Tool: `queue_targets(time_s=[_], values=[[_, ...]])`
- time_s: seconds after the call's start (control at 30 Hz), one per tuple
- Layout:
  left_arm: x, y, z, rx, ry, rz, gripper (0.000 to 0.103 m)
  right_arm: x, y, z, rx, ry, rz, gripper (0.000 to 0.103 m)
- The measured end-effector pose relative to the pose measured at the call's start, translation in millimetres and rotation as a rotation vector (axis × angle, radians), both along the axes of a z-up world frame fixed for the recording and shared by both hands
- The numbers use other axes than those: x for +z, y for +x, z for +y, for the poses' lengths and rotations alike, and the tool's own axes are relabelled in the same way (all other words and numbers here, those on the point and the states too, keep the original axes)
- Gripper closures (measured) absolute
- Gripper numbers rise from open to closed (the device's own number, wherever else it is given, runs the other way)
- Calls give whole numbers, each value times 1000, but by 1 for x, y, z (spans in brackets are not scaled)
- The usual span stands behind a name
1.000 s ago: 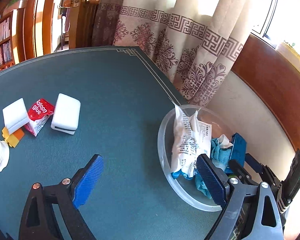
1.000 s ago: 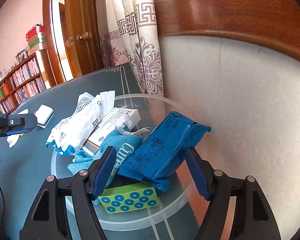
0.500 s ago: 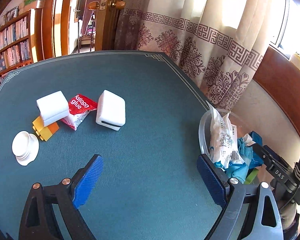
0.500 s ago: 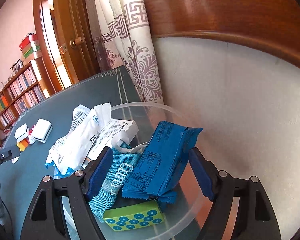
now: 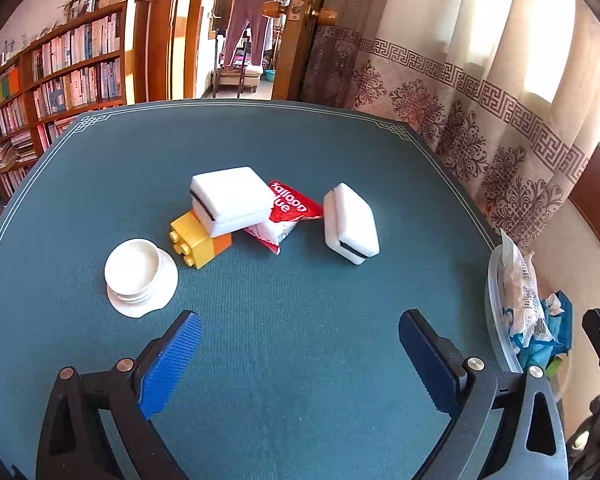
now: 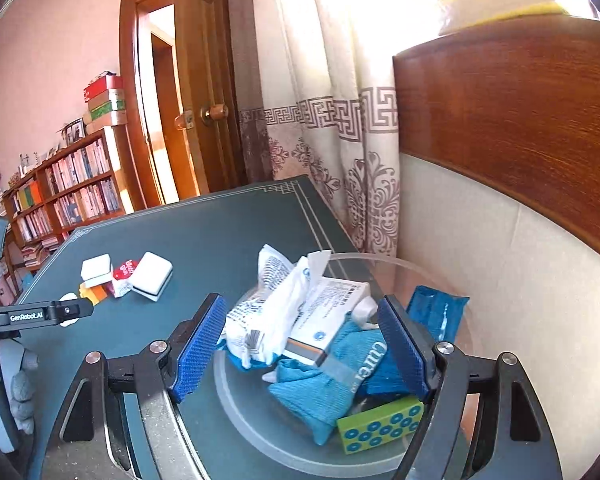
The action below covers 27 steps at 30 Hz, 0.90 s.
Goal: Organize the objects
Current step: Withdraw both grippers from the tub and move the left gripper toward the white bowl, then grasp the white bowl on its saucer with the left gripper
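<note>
On the green table (image 5: 300, 140) lies a cluster: a white sponge block (image 5: 230, 200) resting on a yellow toy brick (image 5: 200, 242), a red balloon-glue packet (image 5: 292, 210), a second white sponge block (image 5: 350, 224) and a white cap (image 5: 140, 276). My left gripper (image 5: 300, 360) hovers in front of them, its jaws opening with nothing between them. My right gripper (image 6: 300, 352) stands open above the clear bowl (image 6: 364, 257). The bowl holds white packets (image 6: 276, 308), a small box (image 6: 328, 312), a blue cloth (image 6: 332, 380), a dark blue packet (image 6: 436, 312) and a green dotted block (image 6: 380, 428).
The bowl (image 5: 492, 280) sits at the table's right edge beside a patterned curtain (image 5: 480, 112) and a wood-panelled wall (image 6: 520, 140). Bookshelves (image 5: 60, 80) and an open door (image 5: 300, 32) stand behind the table. In the right wrist view one finger of the left gripper (image 6: 48, 314) reaches in from the left.
The left gripper swung left from the bowl to face the cluster on the table. The right gripper let go of the dark blue packet, drew back and rose; the packet lies in the bowl.
</note>
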<state>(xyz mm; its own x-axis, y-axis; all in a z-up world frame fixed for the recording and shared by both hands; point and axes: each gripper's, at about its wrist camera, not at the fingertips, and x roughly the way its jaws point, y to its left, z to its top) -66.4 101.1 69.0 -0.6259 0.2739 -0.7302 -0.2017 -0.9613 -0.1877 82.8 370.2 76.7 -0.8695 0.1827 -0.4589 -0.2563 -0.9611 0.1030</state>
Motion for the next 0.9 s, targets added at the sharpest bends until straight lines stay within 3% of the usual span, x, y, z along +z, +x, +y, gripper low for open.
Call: queue_targets(time_s=[0.4, 0.77, 0.83, 0.9], values=[[-16, -24, -67, 179, -42, -16, 0, 1, -12, -59, 141, 2, -17, 24], [-35, -52, -85, 256, -119, -15, 0, -13, -27, -93, 245, 0, -78, 24], [-37, -57, -86, 268, -130, -17, 1, -16, -30, -97, 259, 0, -89, 24], [-40, -61, -86, 273, -152, -21, 9, -19, -35, -101, 269, -2, -101, 24]])
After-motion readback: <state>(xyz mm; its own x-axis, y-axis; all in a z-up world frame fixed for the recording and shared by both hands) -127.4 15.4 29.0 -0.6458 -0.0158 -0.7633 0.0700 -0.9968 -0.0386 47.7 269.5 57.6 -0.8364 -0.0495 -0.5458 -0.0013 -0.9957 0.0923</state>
